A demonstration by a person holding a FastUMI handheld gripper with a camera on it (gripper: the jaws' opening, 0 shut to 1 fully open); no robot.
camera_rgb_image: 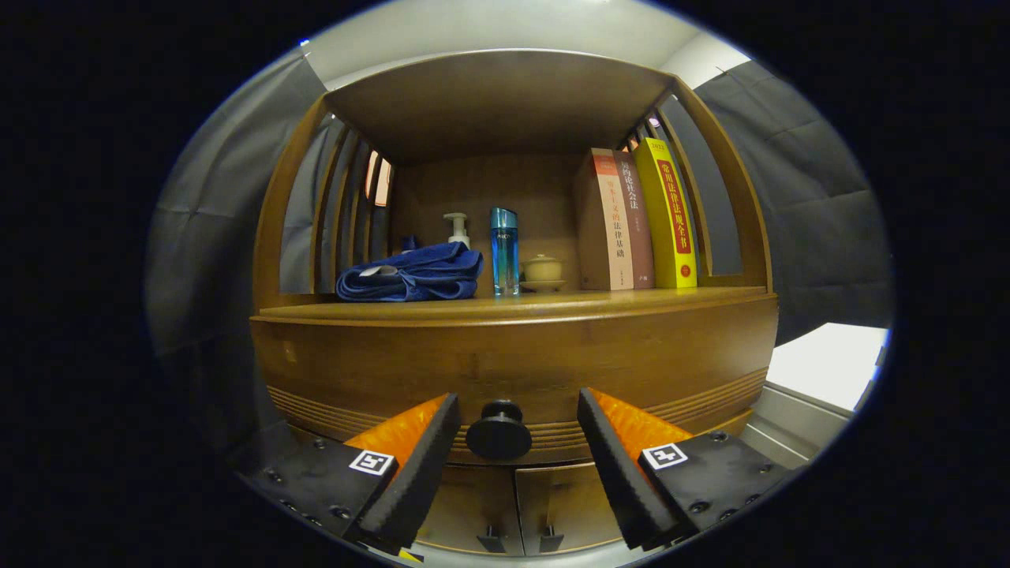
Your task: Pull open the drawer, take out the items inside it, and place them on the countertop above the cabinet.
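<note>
The gripper (518, 442) stands open, its fingers either side of the round drawer knob (499, 431) without touching it. The knob's stem points straight out toward the gripper from the closed drawer (513, 371), which runs crosswise. Above and beyond, the table (513, 304) carries a folded blue towel (410, 274), a pump bottle (457, 229) partly hidden behind it, a blue bottle (504, 251), a small lidded cup (543, 270) and upright books (639, 217). Below, cabinet doors (513, 505) are cut off.

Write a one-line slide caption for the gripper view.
Open gripper straddles the closed drawer's knob without touching it; towel, bottle and books sit on the countertop above.
</note>
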